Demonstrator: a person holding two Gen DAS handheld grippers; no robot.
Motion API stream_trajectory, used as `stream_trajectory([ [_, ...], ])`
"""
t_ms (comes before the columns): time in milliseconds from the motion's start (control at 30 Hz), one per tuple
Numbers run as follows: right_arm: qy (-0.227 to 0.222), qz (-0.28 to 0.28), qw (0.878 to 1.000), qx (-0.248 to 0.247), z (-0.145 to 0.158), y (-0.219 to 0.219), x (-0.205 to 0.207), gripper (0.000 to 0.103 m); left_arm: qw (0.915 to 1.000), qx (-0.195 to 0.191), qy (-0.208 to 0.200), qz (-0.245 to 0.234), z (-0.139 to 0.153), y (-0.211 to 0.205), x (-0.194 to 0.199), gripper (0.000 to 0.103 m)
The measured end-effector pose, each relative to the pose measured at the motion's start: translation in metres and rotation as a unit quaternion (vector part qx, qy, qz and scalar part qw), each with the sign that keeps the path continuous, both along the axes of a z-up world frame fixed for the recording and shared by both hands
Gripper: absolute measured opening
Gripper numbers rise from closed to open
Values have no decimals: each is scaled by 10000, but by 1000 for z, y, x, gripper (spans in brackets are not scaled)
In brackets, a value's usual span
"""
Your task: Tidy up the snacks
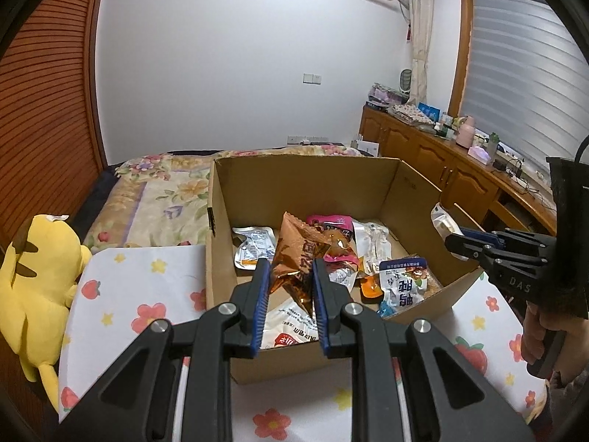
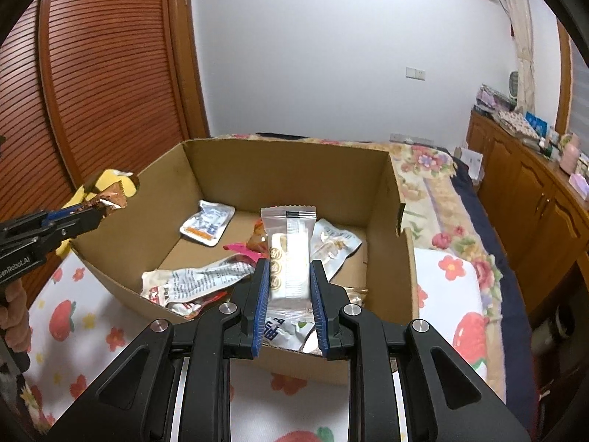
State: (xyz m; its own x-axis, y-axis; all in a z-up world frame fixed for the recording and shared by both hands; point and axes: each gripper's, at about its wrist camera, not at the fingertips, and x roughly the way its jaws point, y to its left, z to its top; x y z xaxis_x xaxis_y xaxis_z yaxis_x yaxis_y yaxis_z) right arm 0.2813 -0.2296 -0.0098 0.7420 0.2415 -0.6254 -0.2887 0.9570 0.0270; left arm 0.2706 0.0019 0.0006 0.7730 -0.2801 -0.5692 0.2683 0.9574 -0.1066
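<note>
Bedroom, flowered bed (image 1: 154, 184) | cardboard box (image 1: 309, 180) centre frame | left claw (image 1: 289, 276) clenched on crinkly brown packet (image 1: 294, 258) | right claw (image 2: 287, 283) clenched on white wafer packet (image 2: 291, 250) | light, slippery, crushable; best gripped at sealed ends.

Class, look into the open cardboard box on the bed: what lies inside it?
The cardboard box holds loose snack packets: a white tray packet, a pink packet, a blue-and-white packet. Its brown floor shows between them. The held snacks and tongs cover others.

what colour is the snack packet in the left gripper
Shiny copper-brown; the packet in the left gripper shows best in the left wrist view.
</note>
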Motion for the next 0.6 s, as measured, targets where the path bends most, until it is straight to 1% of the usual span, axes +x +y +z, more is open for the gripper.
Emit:
stream_trajectory([
  [100,26,27,10000,-54,-2,4,1,20,10000,32,-6,13,0,-1,1,21],
  [167,17,34,10000,-89,-3,6,1,21,10000,69,-30,36,0,-3,1,26],
  [200,8,28,10000,-89,-4,7,1,22,9999,116,-45,36,1,-4,0,27],
  [233,15,22,10000,-73,-4,8,0,33,9998,161,-72,31,1,-5,-1,27],
  [267,10,40,10000,-35,-4,8,-1,39,9998,192,-99,28,2,-5,-2,30],
  [300,-4,57,10000,-24,-2,9,-3,39,9997,209,-142,58,4,-6,-4,34],
  [333,-20,73,10000,-37,0,10,-5,39,9997,185,-150,82,5,-5,-4,41],
  [367,-45,89,9999,-40,2,10,-8,39,9997,152,-153,92,6,-5,-5,45],
  [433,-105,110,9999,-35,9,12,-14,39,9998,86,-168,107,12,-5,-6,49],
  [600,-217,153,9996,31,26,13,-28,39,9995,199,-233,117,26,-8,-16,51],
])
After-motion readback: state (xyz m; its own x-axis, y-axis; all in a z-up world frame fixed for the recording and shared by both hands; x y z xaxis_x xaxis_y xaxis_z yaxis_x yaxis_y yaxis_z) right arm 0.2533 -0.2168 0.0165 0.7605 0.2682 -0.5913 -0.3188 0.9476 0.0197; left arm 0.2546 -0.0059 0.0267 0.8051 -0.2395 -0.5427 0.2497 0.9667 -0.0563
